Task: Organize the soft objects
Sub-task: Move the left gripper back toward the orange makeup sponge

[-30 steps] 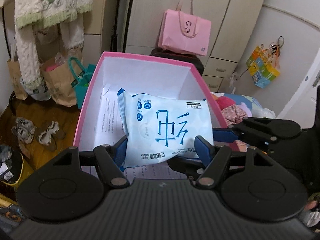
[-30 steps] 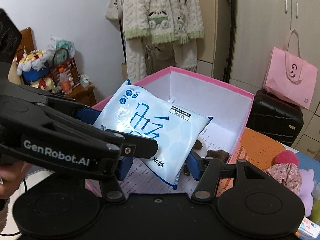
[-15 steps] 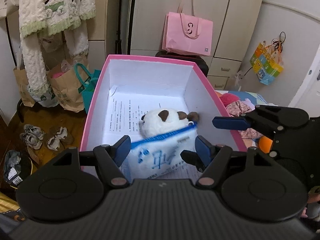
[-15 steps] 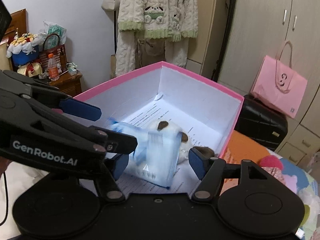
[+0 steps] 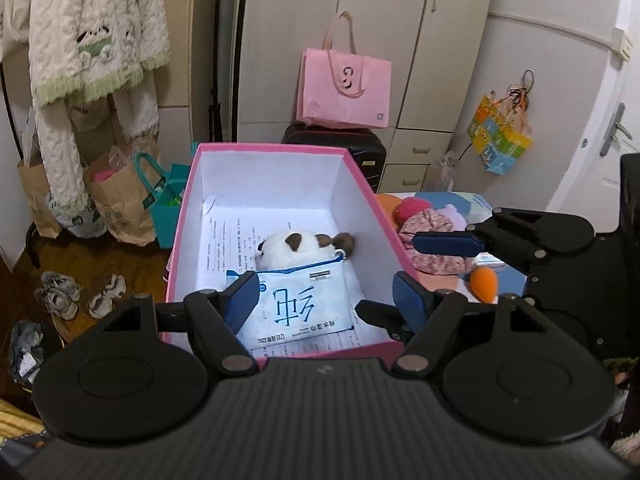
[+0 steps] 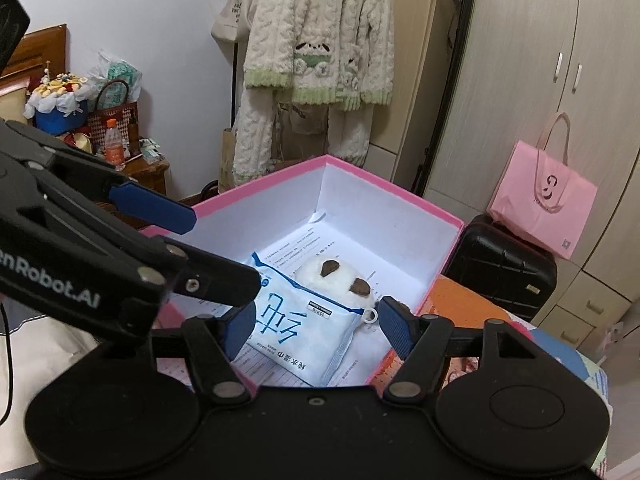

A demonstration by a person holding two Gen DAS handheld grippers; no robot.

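Wipes pack [image 5: 298,307], white w/ blue print, is seen lying flat in the pink box [image 5: 182,216] on a printed sheet [image 5: 228,240], far edge propped on a white plush toy [image 5: 294,250] w/ brown ears. L to R: paper bags [image 5: 116,204] on the floor left of the box; left gripper [image 5: 326,300] is held spread above the pack, nothing pinched. Right gripper [image 6: 318,324] likewise spread, empty. Soft toys [image 5: 430,222] are piled right of the box, approx. beside its wall.
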